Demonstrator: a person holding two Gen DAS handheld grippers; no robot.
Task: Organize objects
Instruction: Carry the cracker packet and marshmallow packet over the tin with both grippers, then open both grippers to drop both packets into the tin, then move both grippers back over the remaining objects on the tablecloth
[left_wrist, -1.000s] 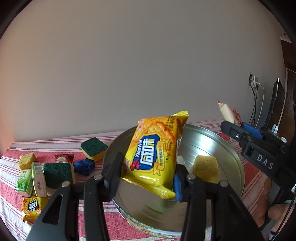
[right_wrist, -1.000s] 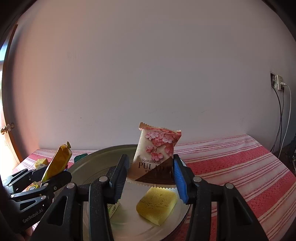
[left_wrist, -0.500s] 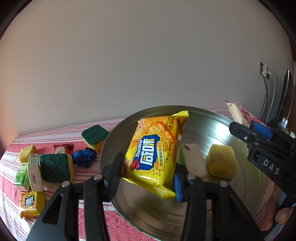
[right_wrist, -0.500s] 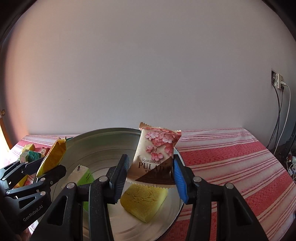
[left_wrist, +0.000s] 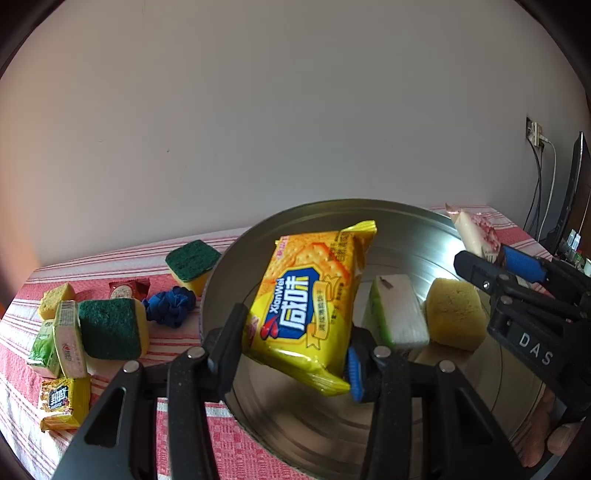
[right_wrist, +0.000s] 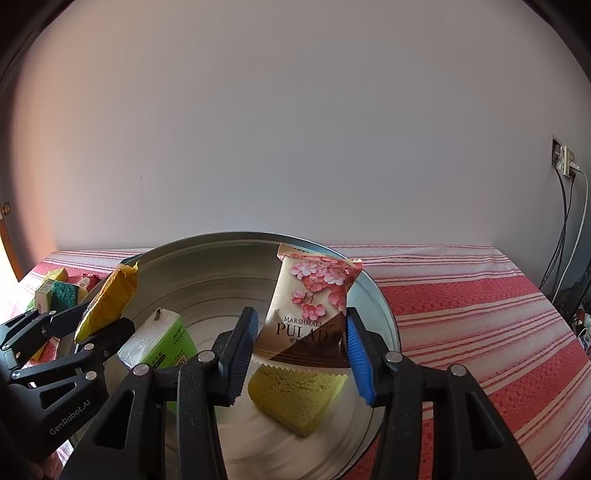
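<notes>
My left gripper (left_wrist: 295, 347) is shut on a yellow cracker packet (left_wrist: 314, 295) and holds it above the round metal tray (left_wrist: 406, 225). My right gripper (right_wrist: 301, 347) is shut on a pink-flowered marshmallow packet (right_wrist: 310, 306), also above the tray (right_wrist: 207, 280). In the tray lie a yellow sponge (left_wrist: 454, 314) (right_wrist: 295, 395) and a green-and-white tissue pack (left_wrist: 395, 314) (right_wrist: 159, 339). Each gripper shows in the other's view: the right one (left_wrist: 480, 258), the left one (right_wrist: 103, 314).
On the red striped tablecloth (right_wrist: 461, 314) left of the tray lie two green-topped sponges (left_wrist: 110, 328) (left_wrist: 192, 262), a blue crumpled thing (left_wrist: 170, 306), a red sachet (left_wrist: 127, 290), a yellow sponge (left_wrist: 55, 299) and small packets (left_wrist: 62, 402). Cables hang by a wall socket (right_wrist: 563, 158) on the right.
Both grippers have tilted and moved over the tray, so more of its inside shows. The tissue pack has come into view. Both packets stay gripped.
</notes>
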